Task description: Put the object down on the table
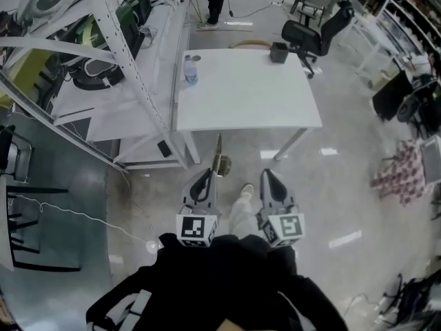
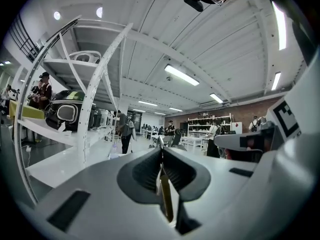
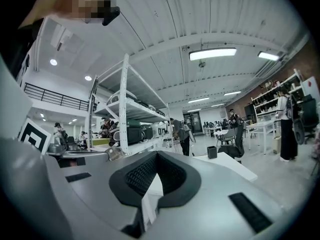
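Left gripper (image 1: 209,174) (image 2: 161,151) was seen pinching a thin tool (image 1: 220,163) (image 2: 166,199), its jaws pressed nearly together on the tool's dull gold part. A slim pale end stuck out forward past the fingertips. The tool was held in the air above the floor (image 1: 344,185), short of the table (image 1: 248,95), which lay ahead of both grippers and was not touched by it.

Right gripper (image 1: 267,174) (image 3: 156,156) was held just beside the left one, level with it, with its jaws closed together and nothing caught between them. Behind each pair of jaws a marker cube (image 1: 197,229) was carried, close to the person's dark sleeves. A pale shoe (image 1: 246,192) was seen on the floor between the two grippers.

On the table, far ahead and a little to the left of the left gripper, a bottle (image 1: 190,69) was stood near the edge. A small black box (image 1: 278,52) was set at the far edge, ahead of the right gripper. Beyond that edge a black chair (image 1: 313,36) was placed. White shelving (image 1: 138,61) was ranged along the left of the left gripper.
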`<action>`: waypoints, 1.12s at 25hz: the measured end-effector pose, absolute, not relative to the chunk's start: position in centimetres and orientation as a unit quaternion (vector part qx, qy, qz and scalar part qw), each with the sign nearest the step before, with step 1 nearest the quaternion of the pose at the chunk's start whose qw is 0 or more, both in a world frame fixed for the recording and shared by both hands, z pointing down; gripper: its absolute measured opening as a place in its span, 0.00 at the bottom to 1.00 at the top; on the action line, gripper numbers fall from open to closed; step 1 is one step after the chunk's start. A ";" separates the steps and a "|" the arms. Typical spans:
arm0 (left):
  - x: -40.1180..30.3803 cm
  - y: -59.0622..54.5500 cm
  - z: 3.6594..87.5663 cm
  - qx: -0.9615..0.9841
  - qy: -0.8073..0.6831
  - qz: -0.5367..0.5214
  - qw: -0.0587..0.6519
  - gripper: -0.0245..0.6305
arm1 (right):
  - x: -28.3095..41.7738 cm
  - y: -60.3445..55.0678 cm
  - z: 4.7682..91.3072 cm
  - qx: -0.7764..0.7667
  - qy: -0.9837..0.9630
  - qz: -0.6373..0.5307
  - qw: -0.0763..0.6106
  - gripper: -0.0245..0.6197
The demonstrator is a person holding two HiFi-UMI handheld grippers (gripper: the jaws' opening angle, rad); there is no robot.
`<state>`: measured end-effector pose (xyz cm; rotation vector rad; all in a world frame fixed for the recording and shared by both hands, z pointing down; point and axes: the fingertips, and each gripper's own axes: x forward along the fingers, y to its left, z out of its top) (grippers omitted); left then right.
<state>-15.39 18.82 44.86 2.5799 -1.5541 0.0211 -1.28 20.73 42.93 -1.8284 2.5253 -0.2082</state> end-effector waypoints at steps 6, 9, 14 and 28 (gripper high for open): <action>-11.7 11.4 45.9 0.854 -0.515 0.020 0.062 0.06 | 2.2 12.9 44.4 -0.579 0.812 -0.076 0.000 0.03; -9.5 7.2 45.4 0.851 -0.522 0.022 0.060 0.06 | 4.0 8.6 43.6 -0.566 0.821 -0.074 0.003 0.03; -6.2 0.6 44.3 0.843 -0.534 0.029 0.060 0.06 | 7.4 1.4 42.4 -0.554 0.829 -0.076 0.007 0.03; 1.0 -12.1 45.7 0.828 -0.555 0.055 0.052 0.06 | 15.2 -11.7 44.4 -0.544 0.835 -0.080 -0.011 0.03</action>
